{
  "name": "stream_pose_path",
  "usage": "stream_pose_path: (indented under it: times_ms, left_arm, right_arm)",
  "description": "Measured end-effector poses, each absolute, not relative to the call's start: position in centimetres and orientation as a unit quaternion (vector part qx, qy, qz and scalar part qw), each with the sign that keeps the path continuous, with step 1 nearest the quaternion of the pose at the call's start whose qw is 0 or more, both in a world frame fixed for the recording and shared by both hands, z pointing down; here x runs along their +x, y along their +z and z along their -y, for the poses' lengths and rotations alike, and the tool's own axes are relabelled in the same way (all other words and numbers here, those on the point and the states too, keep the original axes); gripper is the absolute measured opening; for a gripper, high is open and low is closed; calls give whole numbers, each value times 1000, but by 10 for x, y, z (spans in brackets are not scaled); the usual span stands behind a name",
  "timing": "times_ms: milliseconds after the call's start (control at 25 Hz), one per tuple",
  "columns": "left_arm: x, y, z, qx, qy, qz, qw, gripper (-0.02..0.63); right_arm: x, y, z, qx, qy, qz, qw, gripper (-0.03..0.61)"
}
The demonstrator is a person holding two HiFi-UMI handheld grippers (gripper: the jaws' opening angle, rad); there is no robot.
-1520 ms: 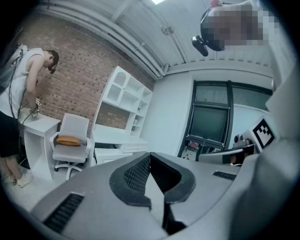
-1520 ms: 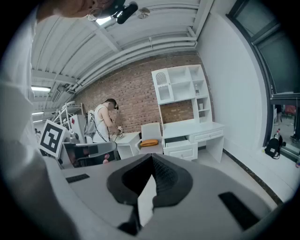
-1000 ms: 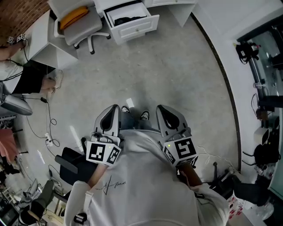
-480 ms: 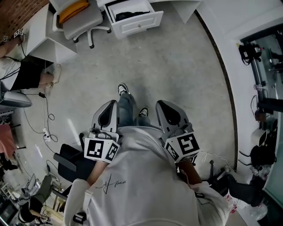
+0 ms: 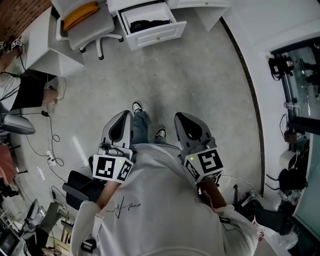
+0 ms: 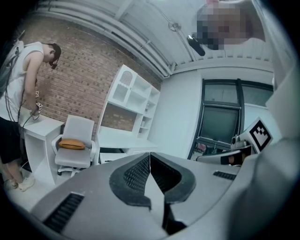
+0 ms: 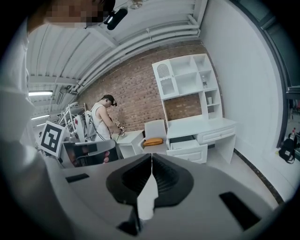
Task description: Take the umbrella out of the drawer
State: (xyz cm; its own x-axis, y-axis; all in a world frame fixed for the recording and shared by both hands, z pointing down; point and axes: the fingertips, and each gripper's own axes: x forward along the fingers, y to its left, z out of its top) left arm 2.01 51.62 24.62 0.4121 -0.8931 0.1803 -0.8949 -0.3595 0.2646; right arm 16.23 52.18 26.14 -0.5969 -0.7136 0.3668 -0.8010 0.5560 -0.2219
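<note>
The open white drawer point(image 5: 152, 26) stands far ahead at the top of the head view, with the dark folded umbrella point(image 5: 148, 23) lying inside it. My left gripper point(image 5: 122, 119) and right gripper point(image 5: 182, 121) are held side by side in front of my body, well short of the drawer. Both are shut with nothing between the jaws. In the right gripper view the shut right gripper point(image 7: 151, 158) points toward the drawer point(image 7: 190, 151) under the white desk point(image 7: 201, 127). In the left gripper view the left gripper point(image 6: 150, 155) is shut too.
A white office chair point(image 5: 87, 26) with an orange cushion point(image 5: 82, 15) stands left of the drawer. A person point(image 6: 18, 89) bends over a small white table point(image 5: 47, 42) at the left. Cables point(image 5: 50, 145) trail on the grey floor. A white shelf unit point(image 7: 185, 79) rises above the desk.
I have taken a step forward across the floor toward the drawer, one foot now ahead of the other. Both grippers came along, still shut and empty.
</note>
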Motion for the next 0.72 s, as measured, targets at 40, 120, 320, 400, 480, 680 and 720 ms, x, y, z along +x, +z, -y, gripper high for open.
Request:
stream_pose_path:
  times_ms: [40, 120, 320, 400, 480, 680, 720]
  left_arm:
    - [18, 244, -508, 826, -2, 539, 163, 17]
    - [13, 239, -490, 830, -5, 534, 164, 17]
    - [0, 230, -451, 838, -5, 522, 160, 17]
    - [-8, 228, -437, 840, -6, 519, 160, 17]
    - [-16, 226, -424, 841, -6, 517, 158, 17]
    - [-35, 222, -391, 848, -4, 509, 151, 17]
    - [-39, 223, -384, 849, -3, 507, 150, 17]
  right_arm:
    - [158, 261, -514, 431, 186, 875, 118, 25]
    - [152, 260, -498, 430, 187, 875, 121, 25]
    - [137, 257, -458, 433, 189, 873, 123, 25]
    - [130, 253, -443, 434, 183, 873, 124, 25]
    - [126, 249, -428, 441, 178, 871, 123, 25]
    - [111, 243, -398, 456, 169, 865, 124, 25]
    - [106, 242, -392, 458, 167, 864, 126, 25]
